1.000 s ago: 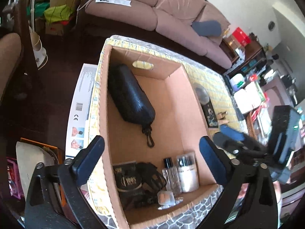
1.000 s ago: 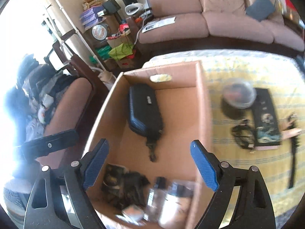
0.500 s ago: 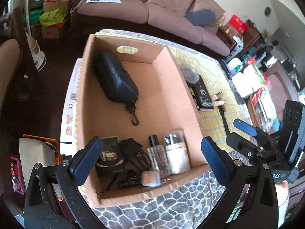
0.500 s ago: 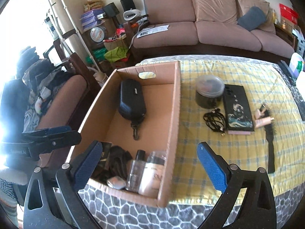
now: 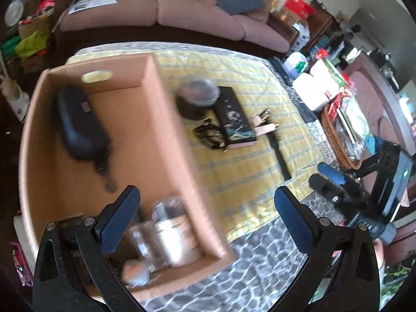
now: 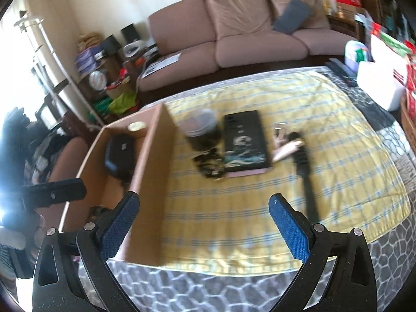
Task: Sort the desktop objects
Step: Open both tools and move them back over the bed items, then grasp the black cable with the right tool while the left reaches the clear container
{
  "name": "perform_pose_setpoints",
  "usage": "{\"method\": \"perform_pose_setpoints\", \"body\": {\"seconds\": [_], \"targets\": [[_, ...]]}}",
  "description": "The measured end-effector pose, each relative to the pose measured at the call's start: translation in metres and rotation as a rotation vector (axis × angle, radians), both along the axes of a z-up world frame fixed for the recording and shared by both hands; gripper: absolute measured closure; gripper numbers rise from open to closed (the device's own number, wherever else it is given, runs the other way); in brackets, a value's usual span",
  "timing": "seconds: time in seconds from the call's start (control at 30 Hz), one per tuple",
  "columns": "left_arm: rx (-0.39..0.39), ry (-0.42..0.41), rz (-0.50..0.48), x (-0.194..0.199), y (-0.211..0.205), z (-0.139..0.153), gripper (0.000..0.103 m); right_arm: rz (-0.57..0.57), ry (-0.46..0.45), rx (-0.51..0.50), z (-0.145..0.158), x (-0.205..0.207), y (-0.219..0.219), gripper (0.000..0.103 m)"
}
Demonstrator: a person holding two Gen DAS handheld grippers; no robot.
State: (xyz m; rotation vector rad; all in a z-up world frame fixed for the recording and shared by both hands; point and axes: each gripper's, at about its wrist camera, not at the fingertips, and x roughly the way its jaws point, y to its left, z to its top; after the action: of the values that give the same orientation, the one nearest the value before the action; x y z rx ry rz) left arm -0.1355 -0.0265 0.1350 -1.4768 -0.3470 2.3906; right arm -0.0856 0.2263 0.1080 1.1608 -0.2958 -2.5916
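both grippers look to be between picks. the right gripper (image 6: 204, 223) has just been opening and its jaws now stand wide with nothing between them; the left gripper (image 5: 206, 212) is wide and empty too. the box (image 6: 153, 161) sits at 9 o'clock in the right view, already holding the case (image 6: 118, 153). still on the cloth (image 6: 260, 221) at 12 o'clock: jar (image 6: 201, 130), cable (image 6: 209, 167), book (image 6: 245, 143), brush (image 6: 305, 174). next, i judge, reach forward and close on one.
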Motion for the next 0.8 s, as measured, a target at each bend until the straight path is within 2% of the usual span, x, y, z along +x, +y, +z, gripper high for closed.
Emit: {"method": "perform_pose_setpoints", "body": {"seconds": [0.13, 0.2, 0.27, 0.33, 0.5, 0.67, 0.8], "targets": [[0.022, -0.021, -0.03, -0.031, 0.034, -0.007, 0.0, -0.022, -0.005, 0.004, -0.017, -0.011, 0.023, 0.003], [0.028, -0.032, -0.041, -0.046, 0.049, -0.012, 0.0, -0.027, -0.006, 0.002, -0.027, -0.018, 0.033, 0.01], [0.024, -0.047, -0.053, -0.063, 0.064, -0.022, 0.0, -0.025, -0.012, 0.001, -0.039, -0.026, 0.04, 0.022], [0.02, -0.069, -0.065, -0.076, 0.078, -0.033, 0.0, -0.022, -0.02, 0.017, -0.05, -0.035, 0.043, 0.026], [0.054, -0.118, -0.062, -0.103, 0.098, -0.061, 0.002, 0.006, -0.023, 0.053, -0.071, -0.057, 0.043, 0.027], [0.027, -0.146, -0.073, -0.123, 0.109, -0.082, 0.004, 0.029, -0.021, 0.042, -0.086, -0.076, 0.043, 0.028], [0.011, -0.145, -0.092, -0.13, 0.106, -0.082, 0.008, 0.049, -0.023, 0.022, -0.094, -0.085, 0.04, 0.028]]}}
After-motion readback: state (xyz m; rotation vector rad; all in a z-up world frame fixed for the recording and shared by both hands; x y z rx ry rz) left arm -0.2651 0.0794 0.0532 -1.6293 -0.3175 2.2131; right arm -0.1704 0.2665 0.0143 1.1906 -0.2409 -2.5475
